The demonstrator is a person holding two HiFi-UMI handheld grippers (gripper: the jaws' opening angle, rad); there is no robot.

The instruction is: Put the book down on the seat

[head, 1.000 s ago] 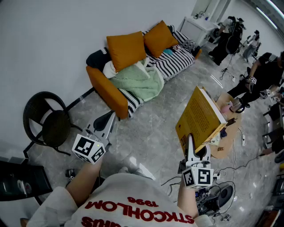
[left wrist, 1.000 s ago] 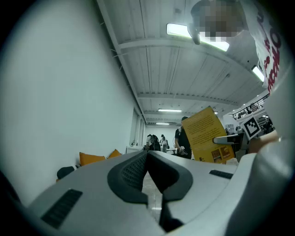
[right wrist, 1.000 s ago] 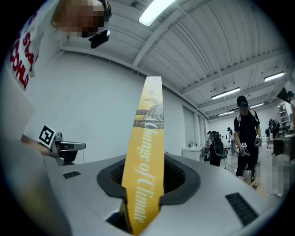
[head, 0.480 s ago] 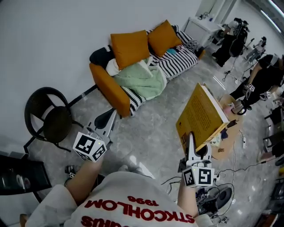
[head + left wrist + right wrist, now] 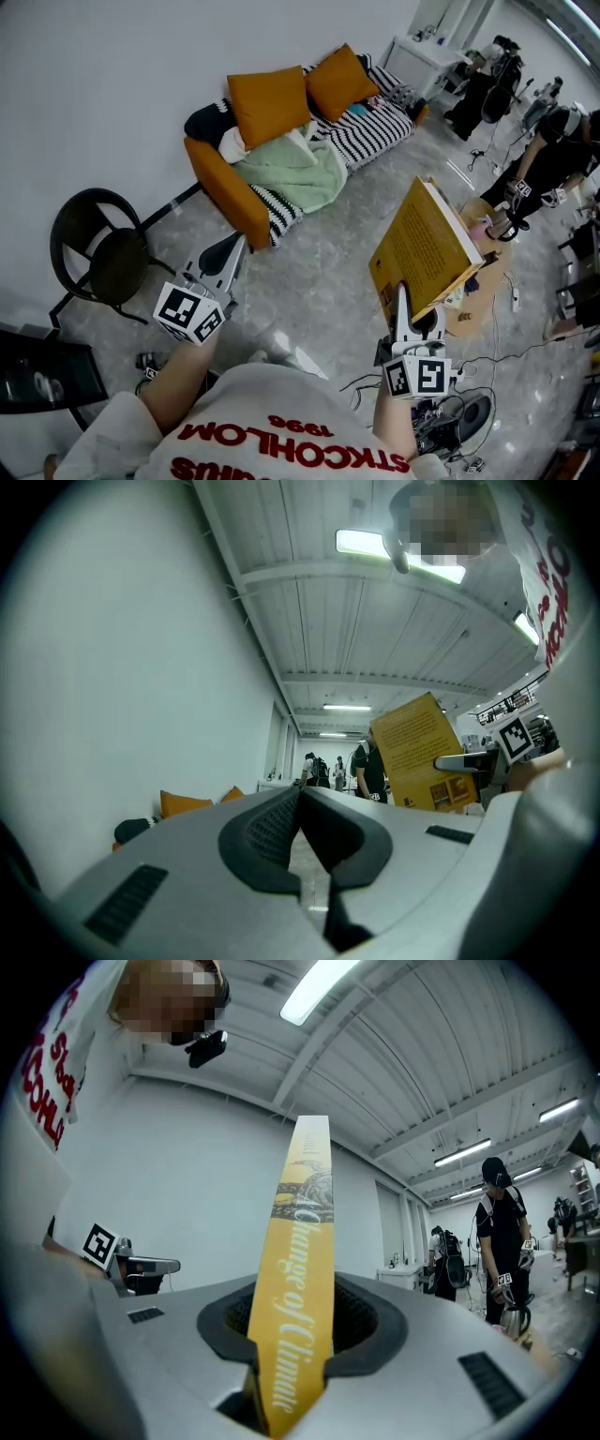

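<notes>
**Book's up in the air, hasn't reached a seat yet**

The right gripper (image 5: 292, 1358) is closed partway onto the yellow book (image 5: 422, 246). It pinches the book at the bottom edge by the spine, so the book stands up above the jaws, tipped a little. The left gripper (image 5: 305, 841) has its jaws together with nothing in them and is held out in front.

The book is in mid-air over the floor (image 5: 323, 277), off to the right of the orange sofa (image 5: 214, 176) and well apart from it. Only the gripper is touching it.

So I'd call this the carry stage: the book is in hand and the put-down isn't started.

I honestly can't tell which seat is meant. The sofa's striped seat has a green blanket (image 5: 300, 173) on the near half and two orange cushions (image 5: 269, 103) leaning at the back. There's also a black chair (image 5: 117, 267) left of the sofa with a bare seat.

Next move, as I see it:
- Walk the book over to the seat.
- Tip it from upright to flat.
- Lower it until the cover rests on the seat, and only then let the jaws open.

On the sofa, the bare striped end past the blanket looks like the easy spot. With a low edge grip, the top may swing.
</notes>
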